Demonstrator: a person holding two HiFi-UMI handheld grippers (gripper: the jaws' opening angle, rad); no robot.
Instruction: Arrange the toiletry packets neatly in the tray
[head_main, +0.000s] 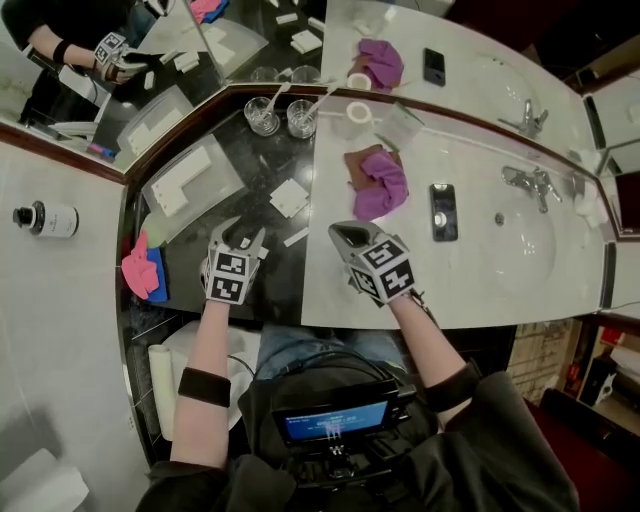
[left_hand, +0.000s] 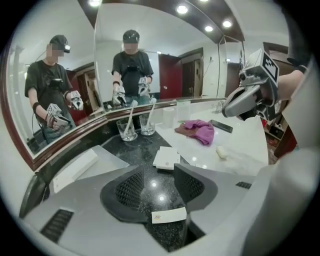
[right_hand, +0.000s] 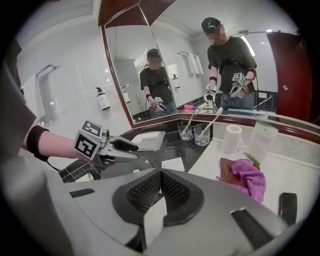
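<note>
Hotel bathroom here, with mirrors wrapping a corner where the table is switching from polished, speckled black granite on the left to white marble on the right. The left gripper (left_hand: 157, 175) is hovering over the granite with its jaws spread and nothing pinched. A slim white packet (left_hand: 169, 215) is lying flat on the stone under it, and a square packet (left_hand: 166, 158) is sitting just beyond. Both are lying outside the frosted tray (head_main: 232, 172) at the far left. The right gripper (head_main: 350, 237) is idling near the granite-marble seam, jaws pressed together and empty. My worry is that those packets are looking thin, flat and glossy. On stone that slick, the pads are probably going to skate over an edge or shove a packet away instead of getting under it. A long reach is also risking a bump on the two glasses (head_main: 265, 117) at the back.
</note>
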